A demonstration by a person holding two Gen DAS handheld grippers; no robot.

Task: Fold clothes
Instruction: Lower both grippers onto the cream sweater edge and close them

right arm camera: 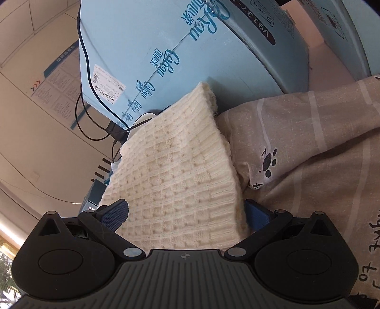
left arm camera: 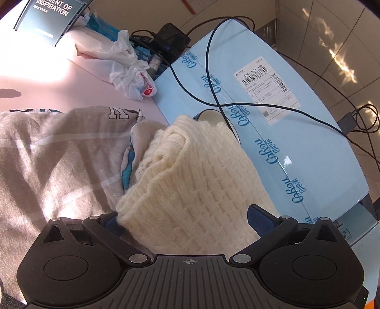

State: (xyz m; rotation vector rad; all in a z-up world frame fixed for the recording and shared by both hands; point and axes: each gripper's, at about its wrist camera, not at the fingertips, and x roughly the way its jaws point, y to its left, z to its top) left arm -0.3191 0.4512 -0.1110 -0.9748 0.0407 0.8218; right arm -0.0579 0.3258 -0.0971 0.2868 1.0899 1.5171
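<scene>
A folded cream knit sweater (left arm camera: 197, 171) lies between and over the wide-spread fingers of my left gripper (left arm camera: 185, 221), which is open. Its left blue pad (left arm camera: 111, 222) touches the sweater's edge, and the right pad (left arm camera: 260, 222) sits beside the fold. In the right wrist view the same sweater (right arm camera: 175, 171) spans my right gripper (right arm camera: 185, 215), also open. There the left pad (right arm camera: 116, 214) shows in front of the knit, while the right pad (right arm camera: 257, 215) is half covered. The sweater's far end reaches over a light blue box (left arm camera: 273, 133).
A beige printed bed cover (left arm camera: 54, 161) (right arm camera: 308, 152) lies under and beside the sweater. Black cables (left arm camera: 209, 71) cross the light blue box (right arm camera: 147, 52). A white cup (left arm camera: 211, 117), crumpled plastic bags (left arm camera: 125, 69), a black charger (left arm camera: 171, 38) and a dark booklet (left arm camera: 47, 16) lie beyond.
</scene>
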